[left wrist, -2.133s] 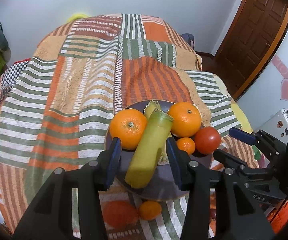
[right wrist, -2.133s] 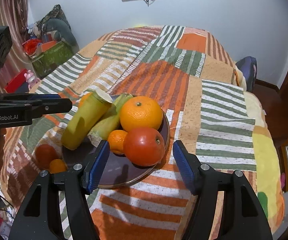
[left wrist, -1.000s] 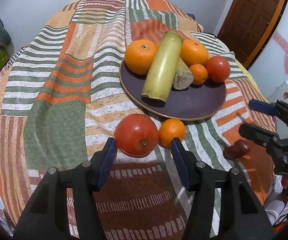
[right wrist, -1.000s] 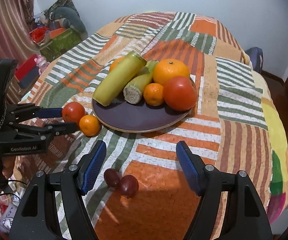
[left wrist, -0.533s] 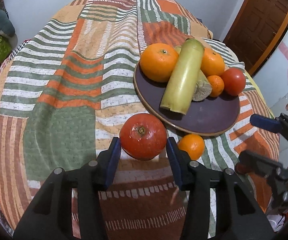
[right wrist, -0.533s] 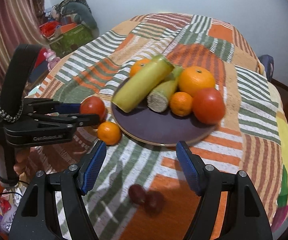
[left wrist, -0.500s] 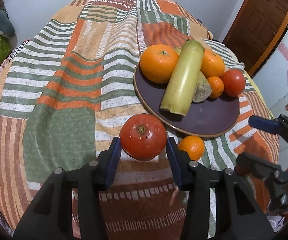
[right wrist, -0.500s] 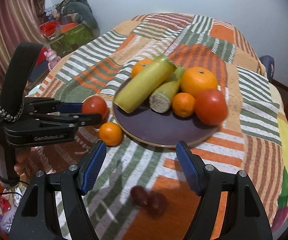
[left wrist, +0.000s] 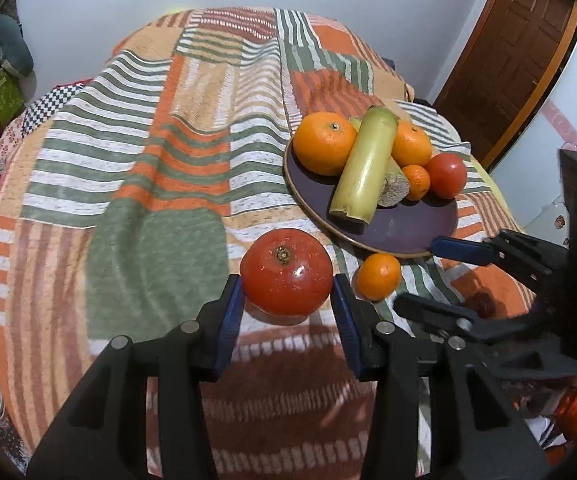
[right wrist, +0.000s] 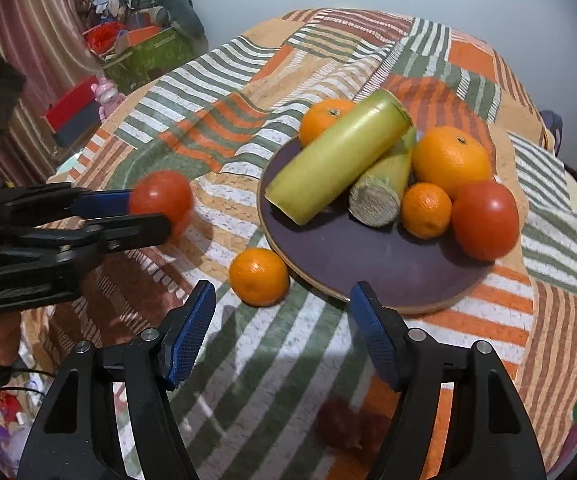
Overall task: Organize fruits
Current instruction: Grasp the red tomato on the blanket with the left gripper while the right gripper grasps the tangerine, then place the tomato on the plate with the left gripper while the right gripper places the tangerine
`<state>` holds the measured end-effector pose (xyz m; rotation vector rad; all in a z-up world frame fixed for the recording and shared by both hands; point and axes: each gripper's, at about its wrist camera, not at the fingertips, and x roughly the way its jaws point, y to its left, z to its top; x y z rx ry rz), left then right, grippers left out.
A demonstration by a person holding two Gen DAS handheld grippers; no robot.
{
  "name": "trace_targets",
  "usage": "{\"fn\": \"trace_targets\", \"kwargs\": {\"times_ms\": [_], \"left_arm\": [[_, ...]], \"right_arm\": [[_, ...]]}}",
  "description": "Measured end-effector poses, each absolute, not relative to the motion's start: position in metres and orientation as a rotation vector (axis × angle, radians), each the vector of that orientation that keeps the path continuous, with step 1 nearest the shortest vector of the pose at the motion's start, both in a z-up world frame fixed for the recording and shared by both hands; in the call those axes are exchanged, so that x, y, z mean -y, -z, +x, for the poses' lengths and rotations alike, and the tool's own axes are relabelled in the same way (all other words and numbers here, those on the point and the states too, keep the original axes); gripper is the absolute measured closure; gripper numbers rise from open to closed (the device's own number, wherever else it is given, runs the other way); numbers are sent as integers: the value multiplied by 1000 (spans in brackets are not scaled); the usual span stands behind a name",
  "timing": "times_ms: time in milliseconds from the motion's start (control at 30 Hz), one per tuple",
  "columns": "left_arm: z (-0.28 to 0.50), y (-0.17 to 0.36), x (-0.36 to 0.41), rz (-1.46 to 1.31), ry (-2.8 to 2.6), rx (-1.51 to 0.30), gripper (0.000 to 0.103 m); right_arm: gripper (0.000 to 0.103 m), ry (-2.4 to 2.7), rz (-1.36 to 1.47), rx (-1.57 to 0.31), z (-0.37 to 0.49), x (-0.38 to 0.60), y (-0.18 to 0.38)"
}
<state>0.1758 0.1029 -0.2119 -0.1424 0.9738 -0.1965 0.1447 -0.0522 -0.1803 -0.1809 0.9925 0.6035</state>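
**Inspector:** Status of the task?

**Assistant:** Partly done, by my reading. The plate (right wrist: 388, 280) carries two oranges, a small mandarin, a tomato (right wrist: 484, 220), a yellow-green stalk (right wrist: 340, 160) and a corn cob (right wrist: 384, 188), crowded on its far half; the near half is bare. Off the plate: a second tomato (left wrist: 286, 272), a loose mandarin (right wrist: 259, 277) touching or just beside the plate's near left rim, and two dark red fruits (right wrist: 346, 420) at the near edge of the bed.

**Inspector:** Tools?

**Assistant:** The left gripper (left wrist: 286, 300) is closed on the second tomato, both pads against its sides; the tomato appears lifted clear of the blanket, left of the plate. The right gripper (right wrist: 282, 332) is spread wide and holds nothing, hovering near the loose mandarin.

**Inspector:** Remaining work?

**Assistant:** Likely three placements: the held tomato, the mandarin, the dark fruits. The plate has room.

**Inspector:** Surface and room?

**Assistant:** A bed under a striped patchwork blanket (left wrist: 148, 160) in orange, green and white, soft and creased, so round fruit may roll. White walls, a brown door (left wrist: 520, 60) at the right, boxes and a curtain at the left.
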Motion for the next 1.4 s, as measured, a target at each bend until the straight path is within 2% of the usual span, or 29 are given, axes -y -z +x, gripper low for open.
{"fn": "trace_targets", "kwargs": {"times_ms": [100,367,767,867,1000,1400], "left_arm": [[167,208,-108,-154,198,-963,59],[152,203,-115,-167,214,-940,59],[149,205,-115,-180,224,-940,59],[150,205,-116,-183,218,-942,59],[150,205,-116,-180,212,-944,59],[157,192,-94,-149,211,-927,59]], "right_arm": [[40,-614,-188,-989,145,44,180],[63,-627,-216,-1012,141,32,184],[64,-623,-207,-1049,149,22,197],[71,-626,-186,-1050,153,22,199],[71,-643,-156,-1051,154,25,198],[71,-626,-131,-929,146,60,160]]}}
